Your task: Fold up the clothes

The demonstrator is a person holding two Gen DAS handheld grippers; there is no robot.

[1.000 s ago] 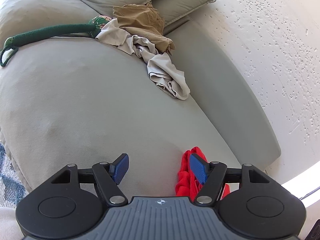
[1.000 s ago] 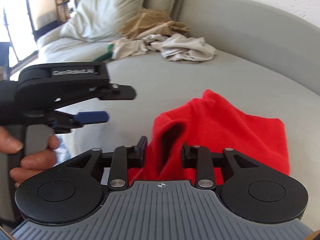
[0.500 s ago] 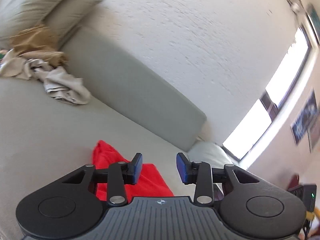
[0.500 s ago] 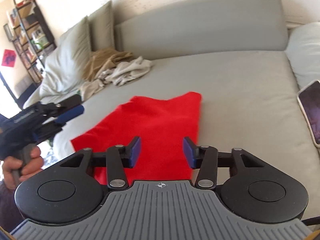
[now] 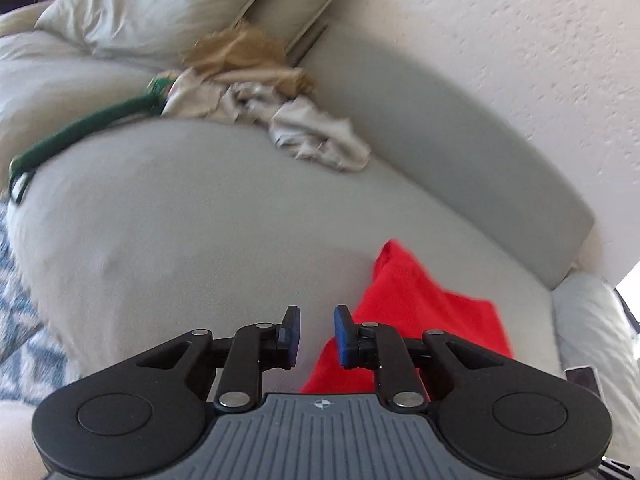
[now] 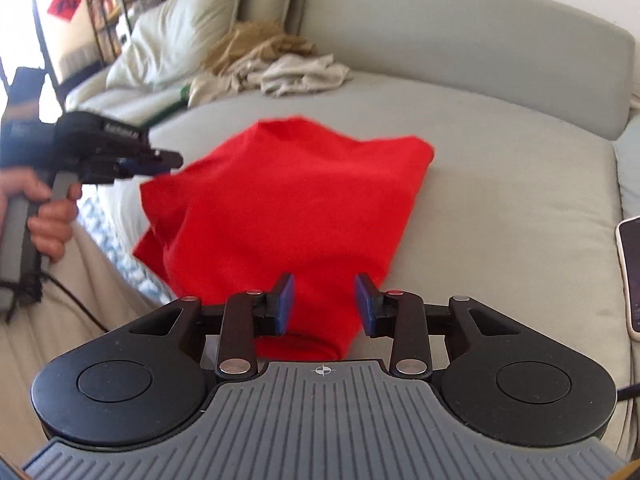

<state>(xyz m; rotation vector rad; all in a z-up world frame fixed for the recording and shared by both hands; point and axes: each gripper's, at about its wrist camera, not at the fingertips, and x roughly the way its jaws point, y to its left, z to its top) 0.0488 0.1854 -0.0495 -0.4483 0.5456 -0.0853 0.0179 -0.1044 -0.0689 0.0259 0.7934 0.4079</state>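
A red garment point(image 6: 280, 208) is spread, loosely rumpled, over the front part of the grey sofa seat point(image 6: 500, 200), with one side hanging past the seat's front edge. The right gripper point(image 6: 324, 304) is held just above the near end of the garment; its blue-padded fingers point(image 6: 285, 300) are parted and nothing is caught between them. The left gripper point(image 5: 316, 334) is held by a hand point(image 6: 44, 216) at the seat's front edge, beside the garment's left corner (seen from the right wrist view). Its fingers point(image 5: 292, 330) are also apart, with a narrower gap, and nothing is clamped in them; whether the tips touch the cloth cannot be told, as the picture is blurred there. Toward the seat's far corner, against the backrest point(image 6: 460, 40), a pile of beige and tan clothes point(image 5: 280, 108) is heaped, with a green strap point(image 5: 80, 132) trailing from it along the seat's edge. Pale cushions point(image 5: 160, 4) are propped behind the pile. A phone point(image 6: 630, 272) lies at the seat's right edge.
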